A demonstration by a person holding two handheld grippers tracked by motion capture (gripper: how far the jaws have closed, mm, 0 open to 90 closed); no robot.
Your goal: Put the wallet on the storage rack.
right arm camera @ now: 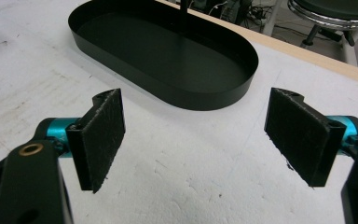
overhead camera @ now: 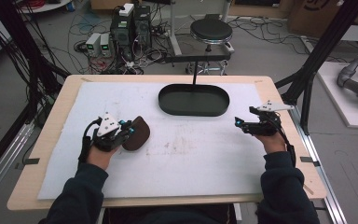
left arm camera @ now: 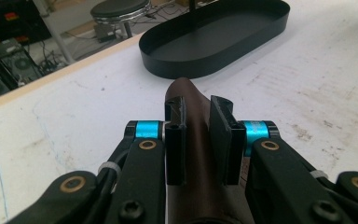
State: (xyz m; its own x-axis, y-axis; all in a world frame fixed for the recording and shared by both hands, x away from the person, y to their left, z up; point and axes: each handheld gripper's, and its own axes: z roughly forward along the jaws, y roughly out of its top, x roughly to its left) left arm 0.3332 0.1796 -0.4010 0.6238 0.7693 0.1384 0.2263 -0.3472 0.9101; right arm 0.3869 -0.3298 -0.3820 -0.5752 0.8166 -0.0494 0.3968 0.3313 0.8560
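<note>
A dark brown rounded object [overhead camera: 137, 133] lies at the left of the white mat, its tip pointing toward the black oval tray [overhead camera: 194, 112]. My left gripper [overhead camera: 128, 127] is shut on it. In the left gripper view both pads press the sides of the brown object [left arm camera: 185, 91], just behind its rounded end, and my left gripper [left arm camera: 198, 112] faces the tray [left arm camera: 193, 71]. At the right of the mat my right gripper [overhead camera: 238, 122] is held open. In the right gripper view my right gripper [right arm camera: 196, 135] has only bare mat between its pads, and the empty tray [right arm camera: 200, 101] lies just beyond.
The white mat [overhead camera: 186, 158] covers most of the wooden table [overhead camera: 56, 112]. A thin black post [overhead camera: 195, 72] rises behind the tray. Beyond the far edge stand a stool [overhead camera: 210, 31], computer boxes [overhead camera: 130, 28] and floor cables. A black frame leg [overhead camera: 307, 88] stands at the right.
</note>
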